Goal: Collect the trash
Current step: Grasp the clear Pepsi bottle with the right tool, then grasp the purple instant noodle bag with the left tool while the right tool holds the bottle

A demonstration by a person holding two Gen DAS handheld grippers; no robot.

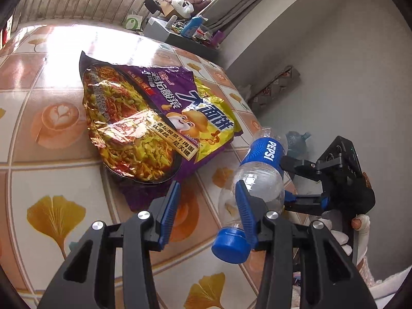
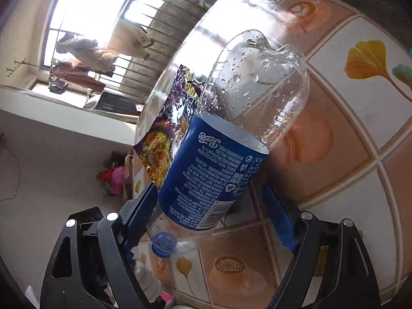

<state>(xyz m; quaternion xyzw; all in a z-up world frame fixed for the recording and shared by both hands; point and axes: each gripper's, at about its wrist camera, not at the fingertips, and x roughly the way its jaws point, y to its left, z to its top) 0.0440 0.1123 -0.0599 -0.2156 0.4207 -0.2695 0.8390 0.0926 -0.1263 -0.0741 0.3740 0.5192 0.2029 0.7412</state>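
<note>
An empty Pepsi bottle [image 1: 262, 159] [image 2: 231, 141] with a blue label and blue cap hangs tilted over the table's right edge. It sits between the jaws of my right gripper [image 1: 285, 177] [image 2: 210, 186]. The jaws stand wide: the label rests on one pad and a gap shows at the other. My left gripper [image 1: 207, 184] is open over the tabletop with nothing pressed between its pads. The bottle's cap end crosses its right finger. A purple and yellow noodle packet [image 1: 154, 118] [image 2: 164, 139] lies flat on the table just beyond the left fingertips.
The table [image 1: 51, 154] [image 2: 360, 141] has a leaf and coffee-cup patterned cloth. Its edge drops to a grey floor on the right. A gloved hand [image 1: 360, 221] holds the right gripper. A box of bottles [image 1: 180, 28] and a paper bag [image 1: 134, 22] stand far off by the railing.
</note>
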